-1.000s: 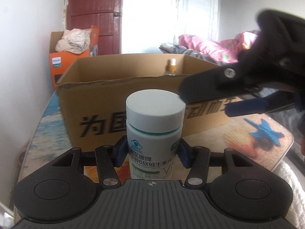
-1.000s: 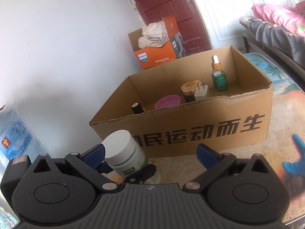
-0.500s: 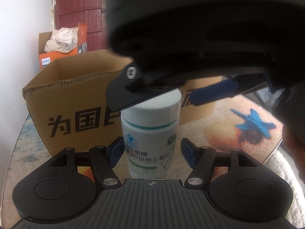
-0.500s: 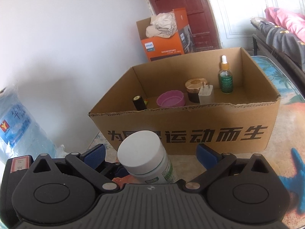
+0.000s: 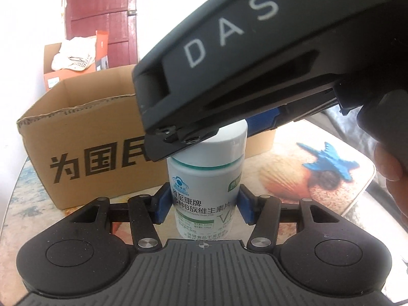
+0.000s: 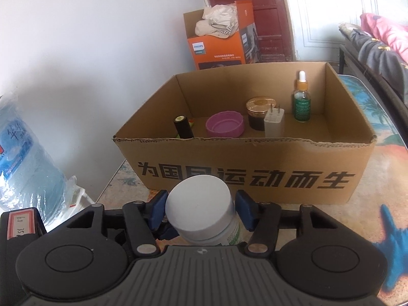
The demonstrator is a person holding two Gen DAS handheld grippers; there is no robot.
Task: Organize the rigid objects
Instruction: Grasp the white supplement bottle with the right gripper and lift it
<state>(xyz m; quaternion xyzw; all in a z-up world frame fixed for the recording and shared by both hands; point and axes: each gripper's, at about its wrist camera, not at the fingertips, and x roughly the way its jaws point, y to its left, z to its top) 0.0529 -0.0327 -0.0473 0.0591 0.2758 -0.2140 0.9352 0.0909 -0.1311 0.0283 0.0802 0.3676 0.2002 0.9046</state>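
Note:
A white vitamin bottle with a white cap stands upright on the table in front of an open cardboard box. My left gripper is shut on the bottle's body. My right gripper has come over from above, and its blue pads sit on both sides of the bottle's cap, touching or nearly so. Its black body fills the top of the left wrist view. The box holds a dropper bottle, a purple lid, a gold-lidded jar, a white charger and a dark tube.
The table top has a beach print with a blue starfish. An orange box with cloth on it stands behind by a red door. A water jug is at the left. A bed with bedding is at the right.
My right gripper has swung over the bottle and its fingers have narrowed from wide open to around the cap. My left gripper has kept hold of the bottle.

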